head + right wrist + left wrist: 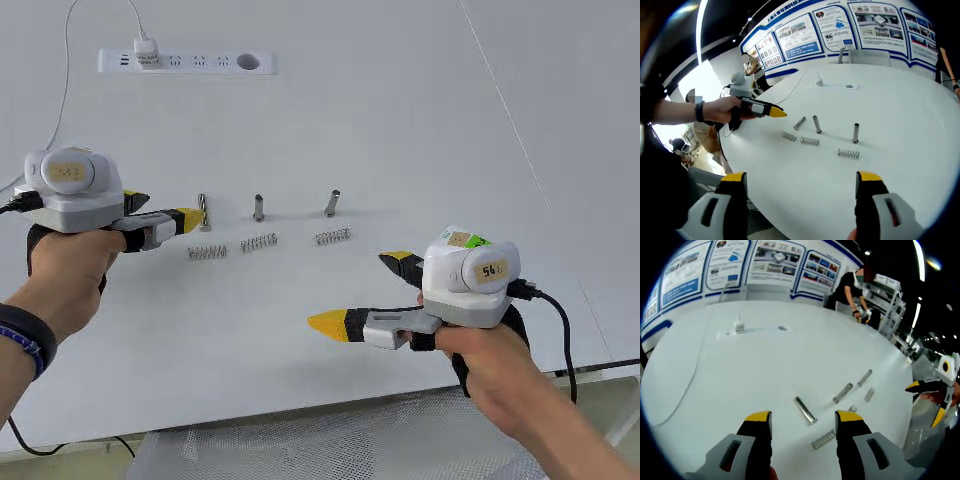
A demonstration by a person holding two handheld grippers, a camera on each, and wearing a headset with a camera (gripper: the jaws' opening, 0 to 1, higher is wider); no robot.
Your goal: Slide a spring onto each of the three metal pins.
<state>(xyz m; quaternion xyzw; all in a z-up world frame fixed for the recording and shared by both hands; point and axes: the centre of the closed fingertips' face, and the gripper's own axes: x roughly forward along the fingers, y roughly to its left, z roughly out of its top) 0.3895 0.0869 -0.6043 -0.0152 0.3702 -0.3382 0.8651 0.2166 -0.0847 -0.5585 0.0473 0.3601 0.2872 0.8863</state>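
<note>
Three metal pins stand in a row on the white table: left pin, middle pin, right pin. In front of each lies a loose spring. My left gripper hovers open just left of the left pin; its own view has the nearest pin and spring between the open gripper tips. My right gripper is open and empty, nearer me and right of the springs. The right gripper view looks at the pins and springs from a distance.
A white power strip with a plug and cable lies at the table's far side. A grey mesh surface sits below the near table edge. People stand beyond the table.
</note>
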